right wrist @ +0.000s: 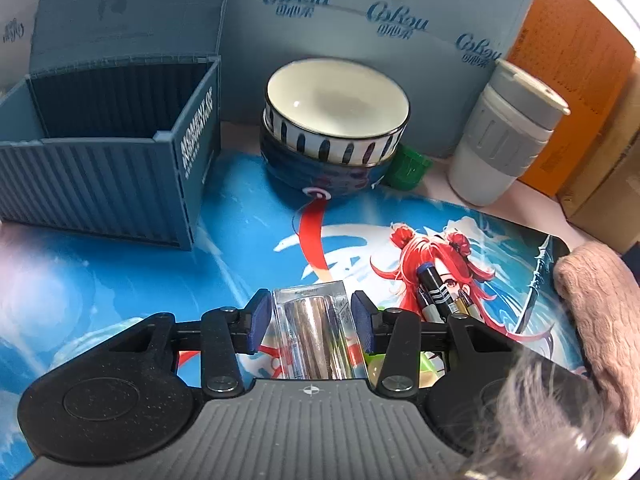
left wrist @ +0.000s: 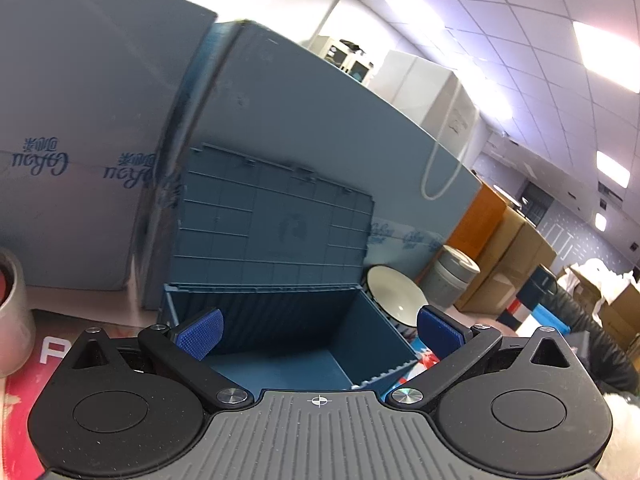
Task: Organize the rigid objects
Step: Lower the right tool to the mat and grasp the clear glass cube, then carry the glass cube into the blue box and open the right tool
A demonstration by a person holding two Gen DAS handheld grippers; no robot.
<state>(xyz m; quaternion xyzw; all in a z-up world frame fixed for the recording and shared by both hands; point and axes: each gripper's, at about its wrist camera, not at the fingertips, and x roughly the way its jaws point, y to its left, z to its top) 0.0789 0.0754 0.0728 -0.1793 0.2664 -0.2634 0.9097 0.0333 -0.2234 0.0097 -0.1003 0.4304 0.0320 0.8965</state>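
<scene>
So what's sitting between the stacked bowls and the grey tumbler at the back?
In the right wrist view, a small green plastic object lies between the stacked bowls and the grey tumbler, partly hidden behind the bowls. What it is cannot be told.

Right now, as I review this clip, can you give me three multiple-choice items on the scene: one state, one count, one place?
1. The blue box is:
A. open, lid raised
B. shut
C. tipped on its side

2. How many bowls are stacked?
A. one
B. two
C. four

3. The clear package lies:
A. inside the box
B. in the top bowl
C. on the mat, between the jaws of the right gripper

Answers:
1 A: the lid stands up behind the box, and its inside shows.
2 B: a white striped bowl sits in a dark blue one.
3 C: a blue pad flanks the package on each side, with the printed mat around it.
</scene>
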